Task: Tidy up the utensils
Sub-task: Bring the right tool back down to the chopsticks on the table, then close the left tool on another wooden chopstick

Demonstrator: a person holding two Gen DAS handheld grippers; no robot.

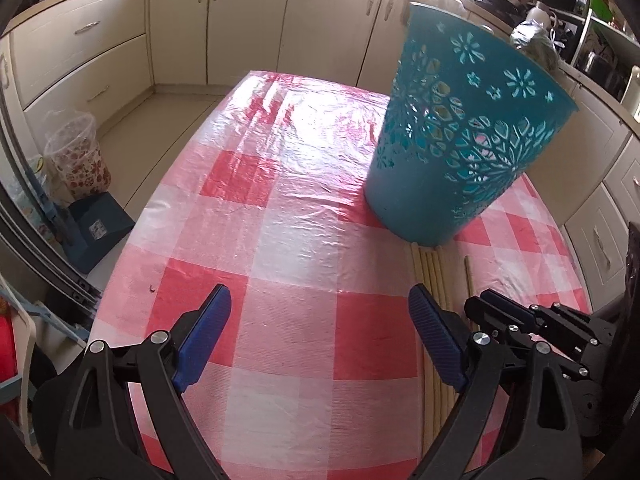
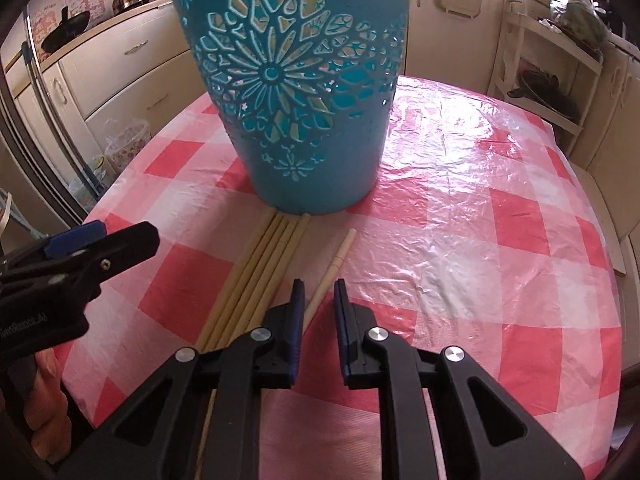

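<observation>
Two wrist views over a table covered in a glossy red-and-white checked plastic cloth [image 2: 480,216]. A tall teal plastic basket with cut-out flower patterns [image 2: 296,92] stands upright on the cloth; in the left wrist view the same basket [image 1: 452,140] lies ahead and to the right of the left gripper. A bundle of pale wooden chopsticks [image 2: 260,264] lies flat on the cloth, side by side, with its far ends touching or just short of the basket's base. A single pale chopstick [image 2: 330,270] lies apart, just to the right of the bundle, its far tip near but clear of the basket. The right gripper [image 2: 319,294], black with blue pads, points down at the cloth with its jaws narrowed to a small gap; the single chopstick runs into that gap from the front, close to the left pad, and passes out of sight between the fingers, so whether the pads press on it cannot be told. The left gripper [image 1: 320,308] hovers over the bare cloth with its blue pads spread wide and nothing between them; the bundle [image 1: 434,280] lies just past its right finger. In the right wrist view the left gripper [image 2: 100,240] shows at the left edge, beside the bundle, with part of a hand [image 2: 44,396] beneath it.
</observation>
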